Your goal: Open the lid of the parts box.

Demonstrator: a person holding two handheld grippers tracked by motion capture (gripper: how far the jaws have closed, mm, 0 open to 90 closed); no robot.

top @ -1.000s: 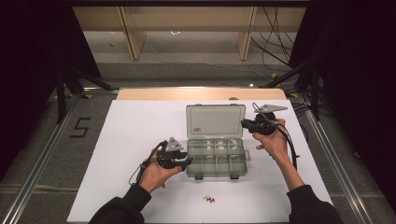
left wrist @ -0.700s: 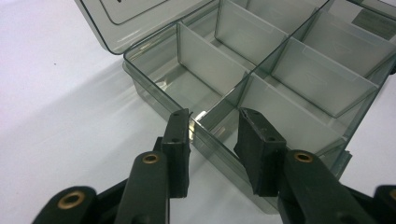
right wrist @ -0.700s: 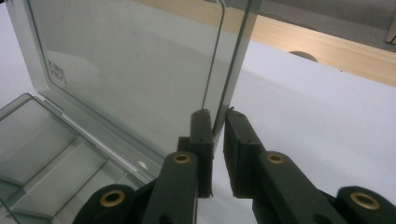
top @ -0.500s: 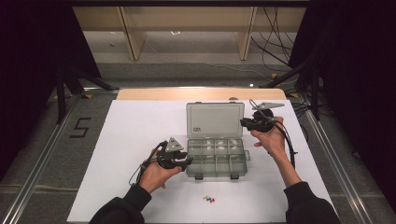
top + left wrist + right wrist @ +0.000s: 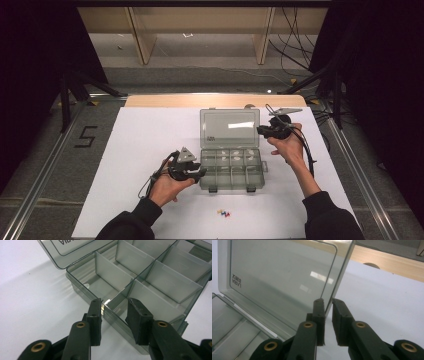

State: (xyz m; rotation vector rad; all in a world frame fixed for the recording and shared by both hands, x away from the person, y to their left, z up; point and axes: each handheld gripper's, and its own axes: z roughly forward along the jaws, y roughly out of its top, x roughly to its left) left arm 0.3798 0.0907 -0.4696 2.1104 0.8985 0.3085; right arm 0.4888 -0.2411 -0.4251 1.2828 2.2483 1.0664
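Observation:
A clear grey compartment box (image 5: 232,186) sits mid-table with its lid (image 5: 229,127) standing open at the back. My left gripper (image 5: 200,172) is at the box's front left corner. In the left gripper view its jaws (image 5: 114,303) straddle the box's side wall (image 5: 82,287), one pad outside and one inside an empty compartment, and both bear on the wall. My right gripper (image 5: 260,131) is at the lid's right edge. In the right gripper view the jaws (image 5: 328,301) stand close together, shut on the rim of the raised lid (image 5: 282,277).
A few small coloured pins (image 5: 224,214) lie on the white table cover (image 5: 140,150) in front of the box. A wooden strip (image 5: 165,100) runs along the far table edge. Cables trail from both grippers.
The right hand has edged slightly up and left at the lid's edge. The left hand and the box have stayed still.

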